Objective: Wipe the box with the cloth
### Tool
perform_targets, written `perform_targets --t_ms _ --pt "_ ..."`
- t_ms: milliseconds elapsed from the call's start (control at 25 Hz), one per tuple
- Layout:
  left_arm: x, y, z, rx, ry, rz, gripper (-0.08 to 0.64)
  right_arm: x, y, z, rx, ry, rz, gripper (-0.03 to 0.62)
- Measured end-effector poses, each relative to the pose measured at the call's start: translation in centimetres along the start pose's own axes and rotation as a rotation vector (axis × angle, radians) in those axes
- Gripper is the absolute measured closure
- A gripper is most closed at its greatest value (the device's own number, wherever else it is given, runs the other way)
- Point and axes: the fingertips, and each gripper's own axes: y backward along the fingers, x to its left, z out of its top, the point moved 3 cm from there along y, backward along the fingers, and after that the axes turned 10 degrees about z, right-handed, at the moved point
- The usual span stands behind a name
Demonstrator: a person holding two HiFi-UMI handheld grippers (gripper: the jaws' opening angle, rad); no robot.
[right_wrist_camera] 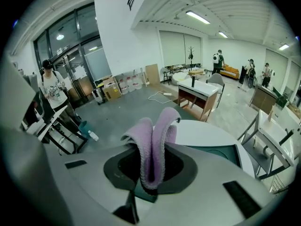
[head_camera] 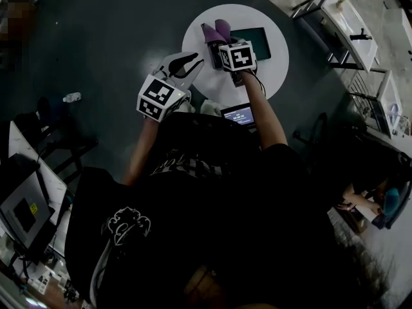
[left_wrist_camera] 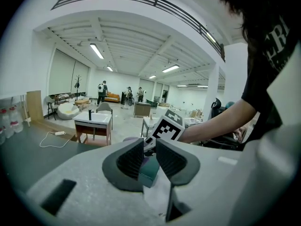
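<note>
Purple cloth point(right_wrist_camera: 153, 140): where is it?

Clamped in the right gripper point(right_wrist_camera: 150, 169); its 2 jaws pinch the fold, and both ends stand up above them.

And the box point(head_camera: 254, 40)?

Dark teal, lying flat on the round white table point(head_camera: 270, 76); in the head view the cloth is at the box's left edge; whether they touch, I cannot tell.

What of the left gripper point(left_wrist_camera: 149, 149)?

Released; its jaws stand a little apart with nothing between them, only the teal box showing beyond the gap; it hangs over the table's near-left rim, just beside the right gripper.

Anything else close by?

The right gripper's marker cube point(left_wrist_camera: 167, 126) shows in the left gripper view, just past the jaws.
</note>
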Motion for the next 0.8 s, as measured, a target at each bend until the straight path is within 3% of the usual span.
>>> perform_targets --t_ms 200,800 --pt "0.4 -0.2 -0.1 0.011 0.016 0.035 0.485 -2.1 -0.4 -0.3 0.057 0.057 -0.037 0.537" --pt "-1.6 -3.4 0.6 0.031 0.007 -0.008 0.485 -12.5 4.5 -2.3 0.072 0.002 -0.194 0.537"
